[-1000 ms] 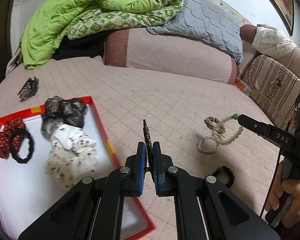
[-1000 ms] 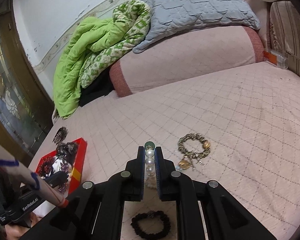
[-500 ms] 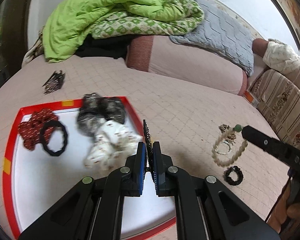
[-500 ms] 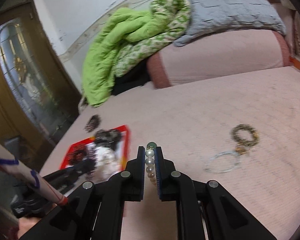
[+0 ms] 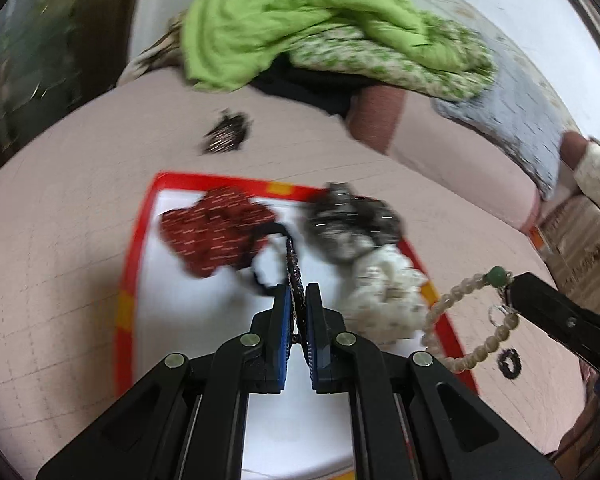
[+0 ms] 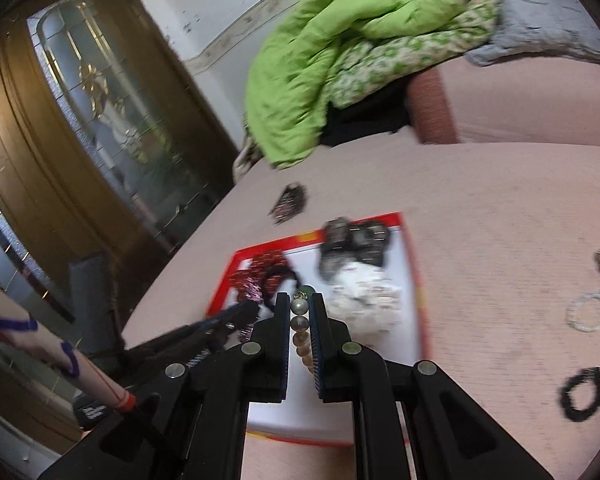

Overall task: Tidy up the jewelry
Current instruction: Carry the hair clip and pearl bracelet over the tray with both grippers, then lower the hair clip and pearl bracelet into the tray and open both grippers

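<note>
Pearl bracelet (image 6: pixel 300 322) pinched in right hand-held gripper (image 6: pixel 300 312), dark chain (image 5: pixel 294 276) in left hand-held gripper (image 5: pixel 296 300), both above red tray (image 5: pixel 126 280); dangling loops risk snagging scrunchies.

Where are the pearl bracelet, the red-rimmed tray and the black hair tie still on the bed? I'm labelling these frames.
pearl bracelet (image 5: pixel 496 334): left wrist view, on its hanging beads.
red-rimmed tray (image 6: pixel 414 276): right wrist view, on its right rim.
black hair tie (image 6: pixel 583 393): right wrist view, on its ring.

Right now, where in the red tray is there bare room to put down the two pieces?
The red tray is bare white in its near half, below the red scrunchie. The far half is crowded: dark scrunchie, white scrunchie.
</note>
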